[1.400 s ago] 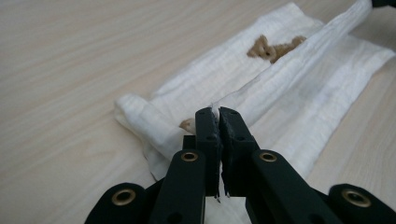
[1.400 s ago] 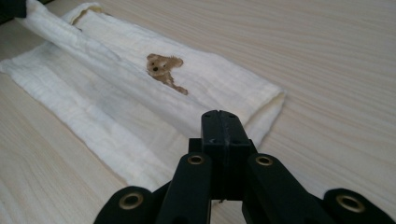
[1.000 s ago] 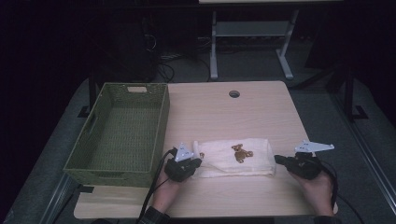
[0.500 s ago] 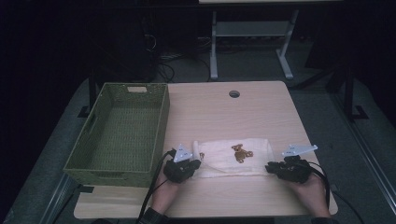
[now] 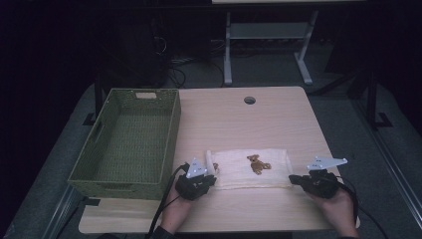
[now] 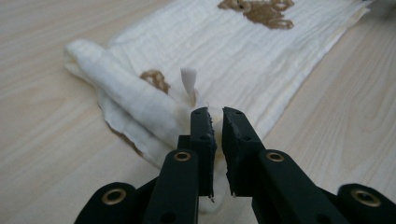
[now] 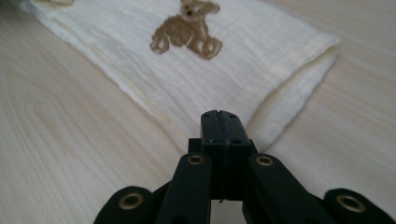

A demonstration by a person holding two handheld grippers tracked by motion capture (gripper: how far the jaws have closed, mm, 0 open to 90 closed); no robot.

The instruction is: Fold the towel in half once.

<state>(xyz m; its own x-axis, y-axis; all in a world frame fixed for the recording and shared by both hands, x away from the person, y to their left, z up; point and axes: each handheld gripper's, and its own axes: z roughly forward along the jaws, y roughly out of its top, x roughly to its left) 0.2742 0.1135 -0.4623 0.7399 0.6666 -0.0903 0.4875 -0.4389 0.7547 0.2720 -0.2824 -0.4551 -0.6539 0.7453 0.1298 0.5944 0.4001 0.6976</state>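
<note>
A cream cloth (image 5: 249, 169) with a brown bear print lies flat near the table's front edge; its left end is rolled up (image 6: 116, 88). My left gripper (image 5: 213, 175) (image 6: 218, 114) sits at that rolled end. Its jaws stand a narrow gap apart and have just been opening, with the cloth's edge at the tips. My right gripper (image 5: 292, 179) (image 7: 219, 114) rests at the near right corner of the cloth (image 7: 210, 70). Its jaws have just closed and meet tip to tip. That corner is hidden behind the tips, so I cannot tell if it is pinched.
A green woven basket (image 5: 174, 124) stands at the left of the wooden table (image 5: 249, 124), close to my left hand. A round cable hole (image 5: 250, 100) sits near the far edge. Beyond the table are dark floor and a desk frame.
My right gripper has shifted slightly left and toward the front edge, down to the cloth's near right corner. The left gripper and the cloth have stayed where they were.
</note>
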